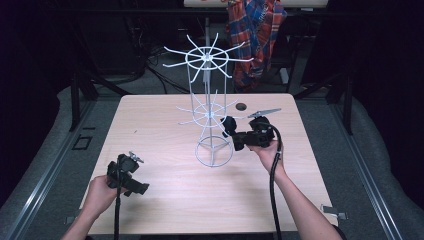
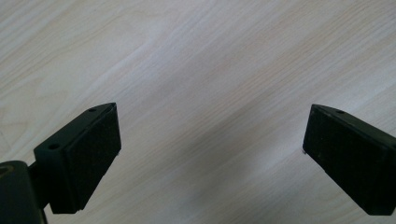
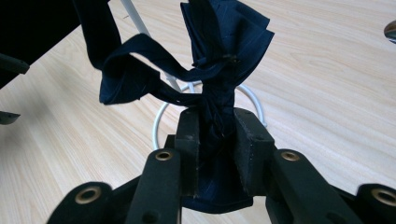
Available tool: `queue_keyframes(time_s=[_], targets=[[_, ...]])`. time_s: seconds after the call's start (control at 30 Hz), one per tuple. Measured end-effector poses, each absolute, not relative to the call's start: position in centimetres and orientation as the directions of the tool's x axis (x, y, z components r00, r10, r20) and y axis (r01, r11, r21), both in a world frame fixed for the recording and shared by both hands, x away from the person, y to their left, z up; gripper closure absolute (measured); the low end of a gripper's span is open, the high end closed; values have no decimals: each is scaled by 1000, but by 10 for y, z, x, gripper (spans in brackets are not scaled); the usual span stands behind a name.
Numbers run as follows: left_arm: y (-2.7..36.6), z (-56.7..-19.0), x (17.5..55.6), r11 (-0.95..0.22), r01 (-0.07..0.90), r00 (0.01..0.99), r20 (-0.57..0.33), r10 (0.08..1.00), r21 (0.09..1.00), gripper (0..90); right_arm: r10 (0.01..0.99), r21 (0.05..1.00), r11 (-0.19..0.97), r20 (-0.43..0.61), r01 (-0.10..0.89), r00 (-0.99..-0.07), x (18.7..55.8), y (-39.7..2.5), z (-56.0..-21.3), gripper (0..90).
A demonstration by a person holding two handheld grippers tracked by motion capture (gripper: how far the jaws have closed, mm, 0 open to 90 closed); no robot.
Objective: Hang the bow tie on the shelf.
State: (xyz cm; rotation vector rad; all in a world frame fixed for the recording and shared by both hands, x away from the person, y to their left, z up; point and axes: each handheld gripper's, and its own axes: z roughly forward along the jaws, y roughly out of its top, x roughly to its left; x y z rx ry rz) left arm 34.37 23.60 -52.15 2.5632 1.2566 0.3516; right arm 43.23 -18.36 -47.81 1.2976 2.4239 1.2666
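Nearest: left gripper (image 1: 131, 176) sits low at the near-left of the pale wooden table (image 1: 165, 200), held by the person's left hand (image 1: 99, 192). In the left gripper view its jaws stand wide apart w/ nothing between them, bare tabletop below. Idle; no risk noted here except its cable dragging at the table edge.

Mid-table: right gripper (image 1: 235, 134) has its jaws clamped narrow on a dark navy fabric piece w/ a trailing strap (image 3: 219, 60). Cloth is bunched and pinched low between the pads; most of it fans out free above the jaws, and the strap loops off to one side.

Just beyond: white wire rotating display rack w/ radial hook arms (image 1: 209, 107), ring base on the table, upper tier well above. Gripper is just beside the lower tier, near the centre post.

Risks, judged:
- Loose strap may snag a neighbouring hook arm, since it hangs uncontrolled.
- Rack is light wire and probably spins; a sideways push could turn or tip it.
- Pinch is on a bunched fold; cloth may slip if tugged against a hook.
- Approach angle is low; the hook tip may miss the loop.

Far: red-blue plaid cloth (image 1: 257, 30) hanging behind table, not involved.
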Motion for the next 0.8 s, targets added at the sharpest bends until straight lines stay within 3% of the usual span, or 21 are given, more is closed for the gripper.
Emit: queue_keyframes(time_s=[0.6,0.8], targets=[[226,-521,350,-613,711,621,102,777,345,43,727,710,293,268,640,-631,424,-184,-478,676],[226,-520,350,-614,708,622,103,776,350,43,730,710,298,261,638,-631,422,-184,-476,606]])
